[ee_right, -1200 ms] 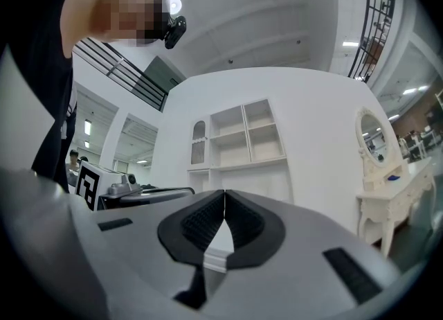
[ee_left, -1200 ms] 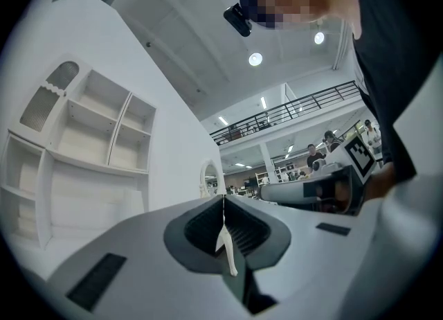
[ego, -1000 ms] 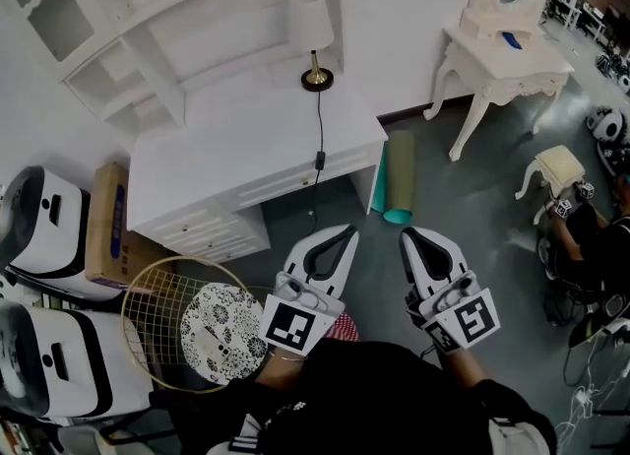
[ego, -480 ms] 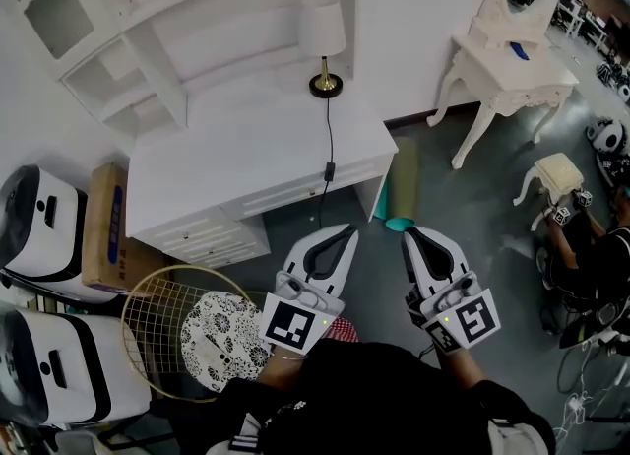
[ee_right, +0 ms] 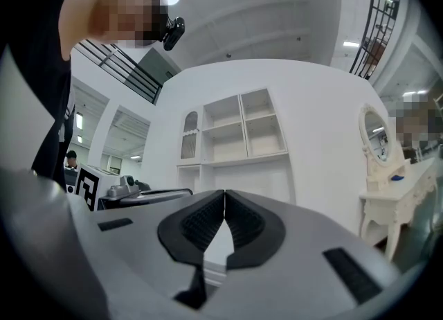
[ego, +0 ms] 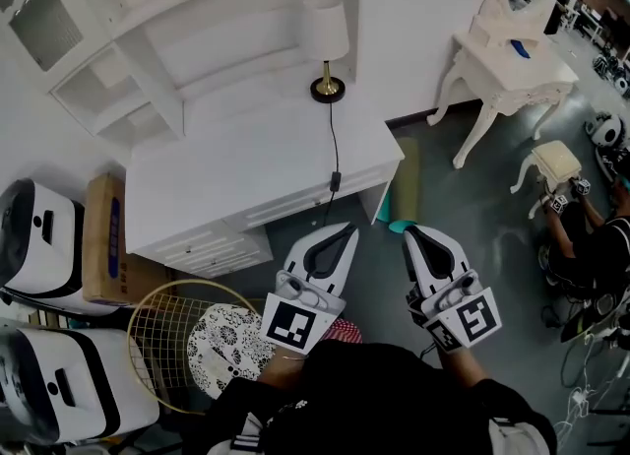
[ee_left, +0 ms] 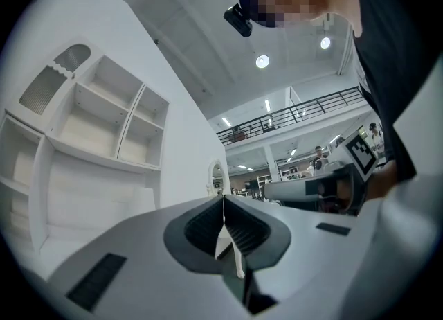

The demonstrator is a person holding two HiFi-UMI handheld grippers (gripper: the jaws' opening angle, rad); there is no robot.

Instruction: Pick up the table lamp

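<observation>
The table lamp (ego: pixel 326 41) has a white shade, a brass stem and a dark round base, and stands at the back right of the white desk (ego: pixel 226 172). Its black cord (ego: pixel 334 162) runs over the desk's front edge. My left gripper (ego: pixel 351 230) and right gripper (ego: pixel 409 232) hang side by side well short of the desk, over the grey floor, both shut and empty. In the left gripper view the jaws (ee_left: pixel 223 197) meet tip to tip; in the right gripper view the jaws (ee_right: pixel 224 192) do the same, facing the white shelf unit (ee_right: pixel 235 128).
A white hutch of shelves (ego: pixel 148 30) rises behind the desk. A white dressing table with mirror (ego: pixel 507 54) stands right, a teal roll (ego: pixel 400 187) beside the desk. A wire basket (ego: pixel 187 345), a cardboard box (ego: pixel 103 241) and white machines (ego: pixel 39 236) sit left. A person (ego: pixel 581 246) crouches at the far right.
The desk and lamp have drawn nearer and shifted slightly right in the head view as I move forward. Both grippers keep their place in the frame and stay shut.
</observation>
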